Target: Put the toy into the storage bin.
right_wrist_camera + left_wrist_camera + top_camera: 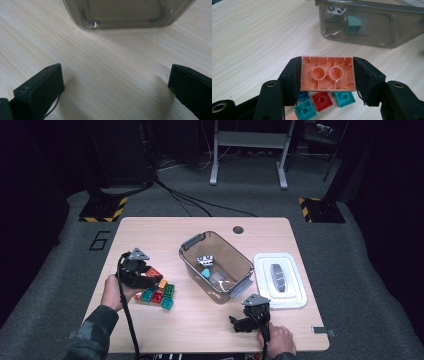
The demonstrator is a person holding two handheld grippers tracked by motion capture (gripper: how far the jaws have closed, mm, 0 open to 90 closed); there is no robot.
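Orange brick clamped between left gripper pads, hollow underside with two tubes facing its camera, lifted above loose bricks: two teal, one red, one blue. Tub holds one teal brick. Right gripper wide, nothing between.

One readable sign for you: a dark figure "6".

You can read the numeral 6 marked in dark strokes on the grey floor, just off the table's far left corner. Near it, on the feet of the two stands at either side, you see yellow-and-black hazard stripes, a warning pattern with no words on it. You will find no lettering, brand or number that can be made out on the bricks, on the clear box or on its lid; the small white piece inside the box carries dark marks too small for you to read.
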